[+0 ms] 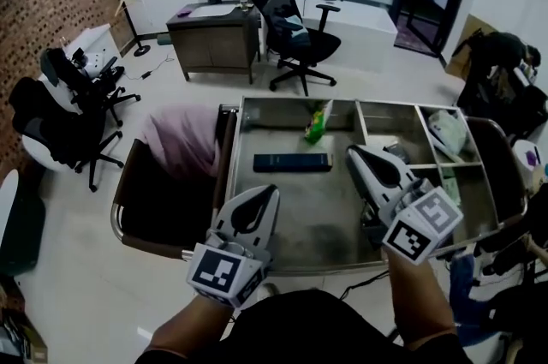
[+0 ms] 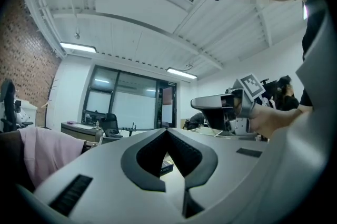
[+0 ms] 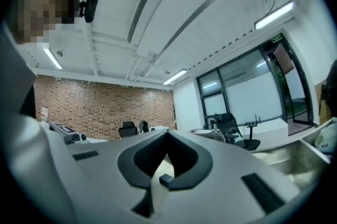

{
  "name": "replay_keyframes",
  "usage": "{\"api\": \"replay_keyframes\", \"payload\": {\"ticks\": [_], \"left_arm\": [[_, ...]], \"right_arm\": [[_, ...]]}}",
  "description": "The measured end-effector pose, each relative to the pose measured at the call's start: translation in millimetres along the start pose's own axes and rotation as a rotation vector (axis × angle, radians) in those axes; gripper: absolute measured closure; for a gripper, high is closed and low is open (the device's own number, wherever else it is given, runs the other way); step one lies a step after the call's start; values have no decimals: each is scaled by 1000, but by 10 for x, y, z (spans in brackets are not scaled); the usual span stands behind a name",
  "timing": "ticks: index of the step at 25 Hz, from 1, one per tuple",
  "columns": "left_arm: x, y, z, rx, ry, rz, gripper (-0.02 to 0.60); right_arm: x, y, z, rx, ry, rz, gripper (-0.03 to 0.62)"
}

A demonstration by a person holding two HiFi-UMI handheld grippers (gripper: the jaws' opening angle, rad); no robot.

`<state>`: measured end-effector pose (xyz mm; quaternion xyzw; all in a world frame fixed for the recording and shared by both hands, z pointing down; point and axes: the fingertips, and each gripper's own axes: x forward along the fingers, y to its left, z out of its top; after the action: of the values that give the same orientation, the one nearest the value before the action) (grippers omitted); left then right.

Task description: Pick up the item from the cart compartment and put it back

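A metal cart [image 1: 282,234] stands below me, with a wide tray and smaller compartments on its right. In the wide tray lie a dark blue box [image 1: 292,163] and, further back, a green packet [image 1: 317,124]. My left gripper [image 1: 267,192] hovers over the tray's near left corner, shut and empty, its tips meeting [image 2: 167,130]. My right gripper [image 1: 353,152] is held over the tray's right side beside the divider, also shut with nothing between its jaws [image 3: 167,135]. It shows from the side in the left gripper view [image 2: 196,104]. A white bag [image 1: 446,131] lies in a right compartment.
A pink cloth [image 1: 181,141] is draped over a dark chair [image 1: 145,208] against the cart's left side. A black office chair [image 1: 295,28] and a desk [image 1: 214,32] stand behind the cart. More chairs [image 1: 60,114] are at the far left, and clutter at the right.
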<state>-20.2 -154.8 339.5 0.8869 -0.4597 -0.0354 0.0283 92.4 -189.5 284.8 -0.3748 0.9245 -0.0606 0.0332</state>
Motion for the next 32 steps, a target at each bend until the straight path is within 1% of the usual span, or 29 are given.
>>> {"api": "replay_keyframes", "payload": {"ticks": [3, 6, 10, 13, 17, 21, 26, 32], "left_arm": [[-4, -33, -4, 5, 6, -6, 581], [-13, -43, -17, 3, 11, -7, 581], [-26, -35, 8, 6, 8, -8, 581], [-55, -19, 7, 6, 10, -4, 581], [-71, -22, -23, 11, 18, -6, 581], [-63, -42, -28, 11, 23, -13, 581], [-61, -68, -28, 12, 26, -20, 581], [-51, -57, -16, 9, 19, -15, 581]], "right_arm": [[-304, -41, 31, 47, -68, -23, 580], [-551, -89, -36, 96, -99, -52, 580], [-866, -101, -166, 91, -93, -107, 582], [-1051, -112, -331, 86, -65, -146, 582], [-1082, -129, -511, 106, -32, -152, 582], [-1059, -103, -504, 91, -22, -145, 582], [-1010, -99, -590, 84, 16, -146, 582], [-994, -122, -598, 81, 17, -147, 582]]}}
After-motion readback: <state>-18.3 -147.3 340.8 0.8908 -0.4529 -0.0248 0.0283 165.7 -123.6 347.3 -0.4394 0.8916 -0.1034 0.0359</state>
